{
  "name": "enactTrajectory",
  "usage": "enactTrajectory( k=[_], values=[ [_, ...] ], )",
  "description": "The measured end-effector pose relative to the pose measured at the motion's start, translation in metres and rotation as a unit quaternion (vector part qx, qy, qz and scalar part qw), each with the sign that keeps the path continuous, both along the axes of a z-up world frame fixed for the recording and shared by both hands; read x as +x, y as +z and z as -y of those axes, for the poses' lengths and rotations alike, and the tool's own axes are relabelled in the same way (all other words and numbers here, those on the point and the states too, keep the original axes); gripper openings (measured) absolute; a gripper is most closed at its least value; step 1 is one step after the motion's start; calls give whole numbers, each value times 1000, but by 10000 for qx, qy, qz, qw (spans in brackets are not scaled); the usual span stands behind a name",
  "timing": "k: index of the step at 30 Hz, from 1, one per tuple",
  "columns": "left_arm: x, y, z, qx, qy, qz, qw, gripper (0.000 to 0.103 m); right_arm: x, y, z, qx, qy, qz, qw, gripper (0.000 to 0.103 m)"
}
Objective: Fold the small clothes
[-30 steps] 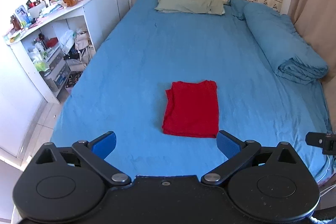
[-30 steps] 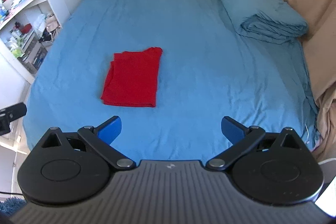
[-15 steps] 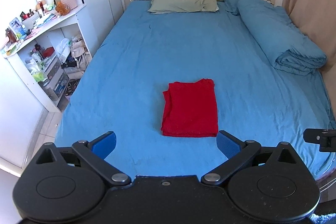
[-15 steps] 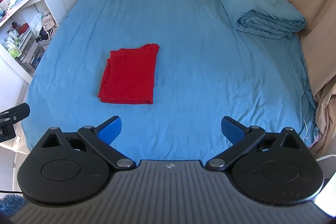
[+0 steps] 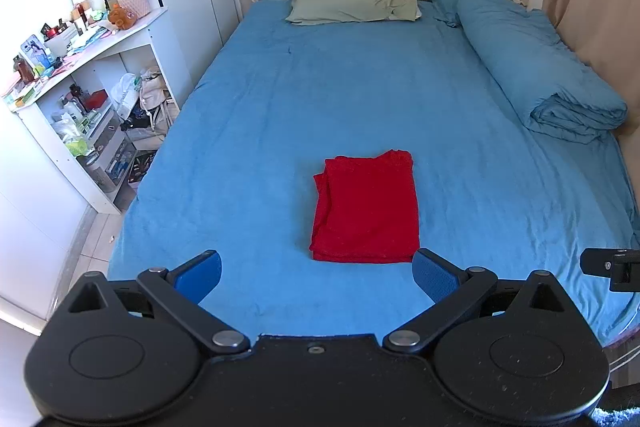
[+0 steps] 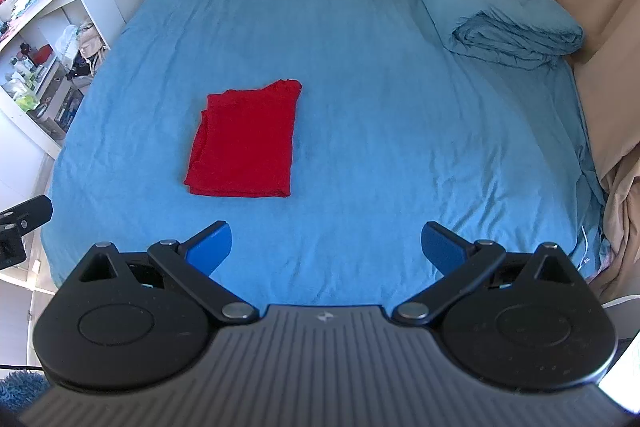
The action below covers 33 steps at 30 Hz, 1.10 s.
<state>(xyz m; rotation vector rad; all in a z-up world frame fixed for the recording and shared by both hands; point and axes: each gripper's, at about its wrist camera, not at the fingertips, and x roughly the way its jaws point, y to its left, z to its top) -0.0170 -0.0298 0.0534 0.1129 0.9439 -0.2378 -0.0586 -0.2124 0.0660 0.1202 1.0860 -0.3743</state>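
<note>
On the blue bed (image 5: 320, 99), toward its near end, lies a red garment (image 5: 366, 207), folded into a neat flat rectangle with layered edges showing along its left side. Both tools are held above the foot of the bed, well apart from the cloth and touching nothing. Seen from its own camera, the left tool (image 5: 317, 273) has its blue fingers (image 5: 198, 275) spread wide and empty, with the garment just beyond them. From the other camera, the right tool (image 6: 327, 245) is likewise released, and the garment sits ahead and to its left. A green pillow (image 5: 352, 3) rests at the headboard, and a rolled blue duvet (image 5: 536, 67) lies along the bed's right side.
</note>
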Motion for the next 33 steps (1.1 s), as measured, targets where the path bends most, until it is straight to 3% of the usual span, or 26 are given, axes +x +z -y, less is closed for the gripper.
enactTrajectory(
  k=[33],
  values=[
    [5,2,-3,-71,-169,31,9998,103,-5,2,5,-74,-34,63,9999,103]
  ],
)
